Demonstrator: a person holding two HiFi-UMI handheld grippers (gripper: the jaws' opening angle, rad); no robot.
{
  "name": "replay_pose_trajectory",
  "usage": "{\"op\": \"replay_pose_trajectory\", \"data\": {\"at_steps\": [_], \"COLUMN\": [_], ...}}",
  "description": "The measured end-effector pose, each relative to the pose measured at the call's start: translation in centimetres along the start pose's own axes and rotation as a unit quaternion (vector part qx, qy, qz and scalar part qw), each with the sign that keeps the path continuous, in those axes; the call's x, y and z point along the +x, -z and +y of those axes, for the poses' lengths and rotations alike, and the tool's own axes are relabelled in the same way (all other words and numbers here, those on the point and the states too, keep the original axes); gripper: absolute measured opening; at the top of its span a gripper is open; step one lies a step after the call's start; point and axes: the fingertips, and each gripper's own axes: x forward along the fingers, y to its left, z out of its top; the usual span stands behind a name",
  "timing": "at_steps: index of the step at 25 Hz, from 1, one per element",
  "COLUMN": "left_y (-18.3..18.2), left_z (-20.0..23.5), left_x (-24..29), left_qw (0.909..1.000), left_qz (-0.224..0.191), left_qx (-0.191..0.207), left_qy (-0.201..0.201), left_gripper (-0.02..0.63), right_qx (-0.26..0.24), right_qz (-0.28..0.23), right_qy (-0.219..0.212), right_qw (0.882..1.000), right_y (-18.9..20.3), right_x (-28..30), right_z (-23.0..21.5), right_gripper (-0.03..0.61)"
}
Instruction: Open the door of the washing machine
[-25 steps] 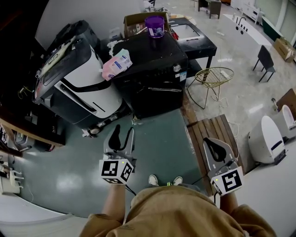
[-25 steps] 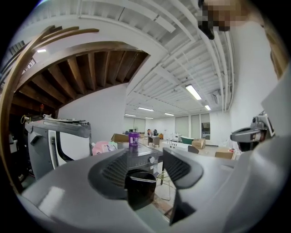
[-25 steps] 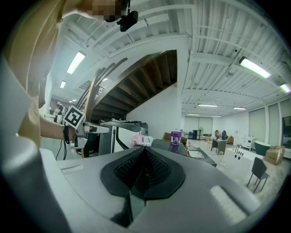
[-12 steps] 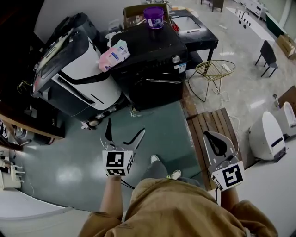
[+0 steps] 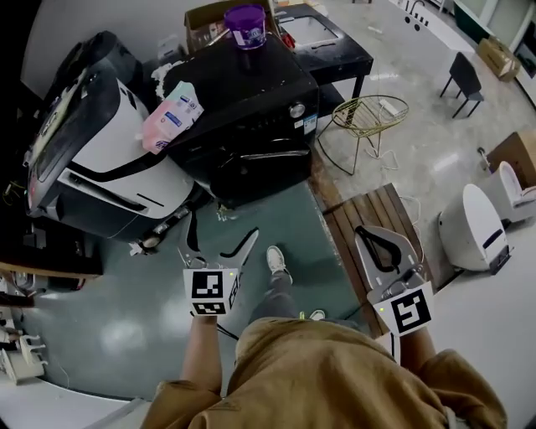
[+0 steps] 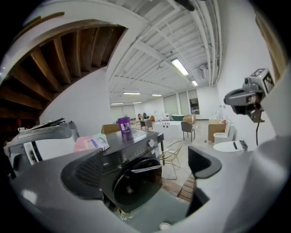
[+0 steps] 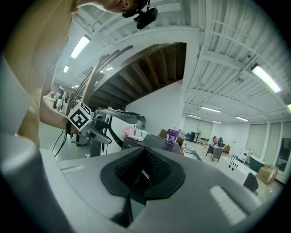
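Note:
The black front-loading washing machine (image 5: 251,100) stands ahead on the green floor. Its round door (image 5: 251,167) is closed, with a silver bar handle (image 5: 270,155) across the top. My left gripper (image 5: 220,239) hangs above the floor a short way in front of the door. Its jaws have just been opening and stand wide apart with nothing between them. In the left gripper view the door (image 6: 136,184) and handle (image 6: 146,167) show between the spread pads (image 6: 82,175). My right gripper (image 5: 378,245) is over the wooden pallet, off to the right of the machine, pads (image 7: 143,173) pressed together, empty.
A tilted white-and-black appliance (image 5: 92,159) leans left of the machine. A pink pack (image 5: 167,113) and a purple cup (image 5: 244,21) sit on its top. A gold wire chair (image 5: 364,117), a wooden pallet (image 5: 373,214) and a white toilet (image 5: 469,230) stand to the right. My shoe (image 5: 275,258) is forward.
The left jaws have gone from nearly closed to wide apart. Both grippers have come forward toward the machine as one foot stepped ahead. The right gripper stays closed.

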Motion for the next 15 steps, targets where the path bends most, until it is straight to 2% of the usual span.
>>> {"op": "replay_pose_trajectory", "data": {"at_steps": [4,8,11,15], "left_y": [-0.7,-2.2,-1.8,-0.6], "left_z": [2.6,3.2,2.5,1.6], "left_x": [7.6,14.4,17.9,22.4], "left_qw": [0.9993,0.9955,0.9903,0.9832], "left_qz": [-0.001,-0.002,0.013,0.048], "left_qx": [0.015,0.011,0.028,0.050], "left_qy": [0.035,0.094,0.136,0.169], "left_gripper": [0.609,0.609,0.609,0.607], "right_qx": [-0.019,-0.030,-0.017,0.018], "right_qz": [0.044,0.060,0.072,0.083], "right_qy": [0.003,0.023,0.046,0.077], "right_qw": [0.999,0.997,0.996,0.993], "right_y": [0.0,-1.3,-1.5,-0.8], "right_x": [6.1,11.2,13.4,15.0], "right_z": [-2.8,-5.5,-7.1,-9.9], "right_gripper": [0.005,0.005,0.005,0.005]}}
